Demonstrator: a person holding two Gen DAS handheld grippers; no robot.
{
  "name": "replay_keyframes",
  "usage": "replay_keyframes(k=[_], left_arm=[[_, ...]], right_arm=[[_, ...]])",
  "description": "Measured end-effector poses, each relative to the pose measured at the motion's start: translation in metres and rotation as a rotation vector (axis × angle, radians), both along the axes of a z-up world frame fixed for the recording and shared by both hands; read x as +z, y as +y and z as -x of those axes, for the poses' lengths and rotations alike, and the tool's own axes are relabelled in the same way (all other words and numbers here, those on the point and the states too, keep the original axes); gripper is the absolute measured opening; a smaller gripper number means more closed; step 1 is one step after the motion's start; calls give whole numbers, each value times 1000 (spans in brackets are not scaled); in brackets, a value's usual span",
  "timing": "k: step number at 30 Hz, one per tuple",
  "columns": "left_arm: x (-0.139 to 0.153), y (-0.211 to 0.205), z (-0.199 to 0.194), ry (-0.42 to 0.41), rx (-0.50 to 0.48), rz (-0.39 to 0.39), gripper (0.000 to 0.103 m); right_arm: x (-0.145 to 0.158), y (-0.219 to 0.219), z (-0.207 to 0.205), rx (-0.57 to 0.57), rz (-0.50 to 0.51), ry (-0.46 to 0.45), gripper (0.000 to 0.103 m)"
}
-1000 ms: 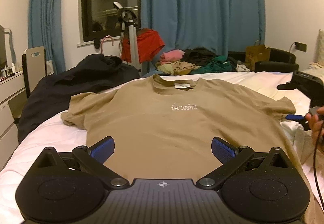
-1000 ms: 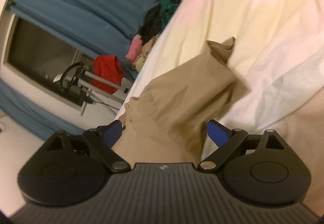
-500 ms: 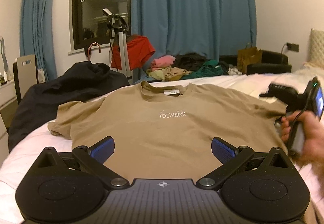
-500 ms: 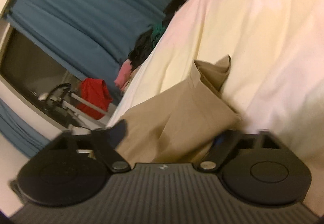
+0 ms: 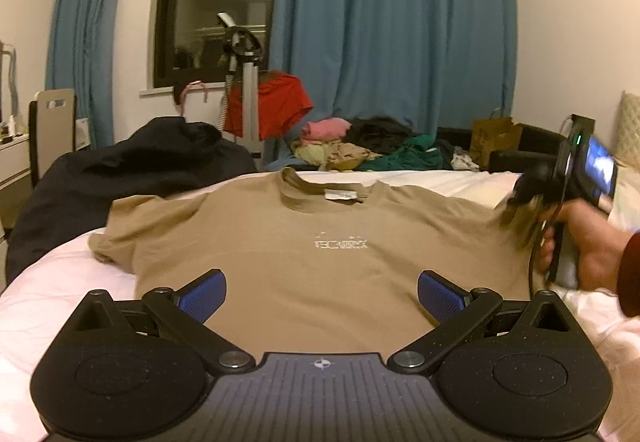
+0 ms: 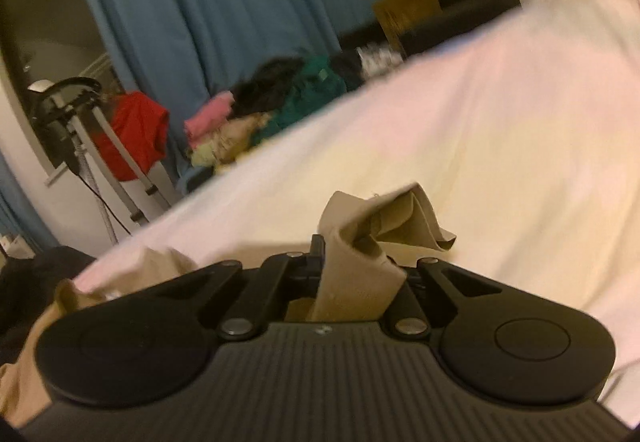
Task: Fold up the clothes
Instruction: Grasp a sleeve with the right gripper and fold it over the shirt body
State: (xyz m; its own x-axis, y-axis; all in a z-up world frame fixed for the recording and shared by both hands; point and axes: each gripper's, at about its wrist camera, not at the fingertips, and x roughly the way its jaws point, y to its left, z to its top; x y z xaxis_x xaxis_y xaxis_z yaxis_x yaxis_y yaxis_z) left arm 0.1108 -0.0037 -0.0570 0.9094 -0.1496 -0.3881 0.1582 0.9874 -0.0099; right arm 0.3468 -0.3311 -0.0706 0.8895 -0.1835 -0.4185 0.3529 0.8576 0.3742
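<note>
- The tan T-shirt (image 5: 320, 242) lies flat on the bed (image 5: 60, 290).
- The left tongs (image 5: 322, 292) are apart above its near hem.
- The right tongs (image 6: 360, 266) are clamped on its right sleeve (image 6: 384, 226).

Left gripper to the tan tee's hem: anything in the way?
Nothing visible. The open left gripper sits right over the tan cotton T-shirt, bare fabric between its blue pads. The right gripper is off at the sleeve, shut on it.
</note>
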Motion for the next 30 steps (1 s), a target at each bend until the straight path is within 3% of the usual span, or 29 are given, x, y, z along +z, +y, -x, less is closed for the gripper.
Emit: replay_keyframes(k=[6, 11, 14, 20, 24, 25, 26, 27, 28, 30], left_arm=[[13, 32, -1, 49, 91, 18, 103], [26, 72, 3, 49, 163, 86, 103], [33, 91, 2, 38, 196, 92, 103], [27, 116, -3, 45, 247, 106, 103], [12, 117, -17, 90, 232, 122, 103], [9, 116, -19, 102, 226, 124, 103], [5, 114, -22, 114, 219, 126, 103], [2, 113, -24, 126, 212, 128, 103], [-1, 112, -27, 138, 206, 130, 103], [-2, 109, -27, 144, 194, 136, 103]], right_arm=[[61, 86, -4, 139, 200, -27, 7], [106, 168, -9, 274, 369, -38, 7], [97, 212, -22, 348, 412, -19, 7], [45, 267, -60, 416, 471, 70, 8], [28, 260, -64, 485, 352, 83, 11], [26, 257, -62, 500, 327, 85, 33], [27, 255, -59, 515, 304, 86, 76], [29, 253, -55, 523, 299, 83, 95], [33, 253, -45, 528, 301, 65, 103], [48, 250, -23, 542, 293, 35, 103]])
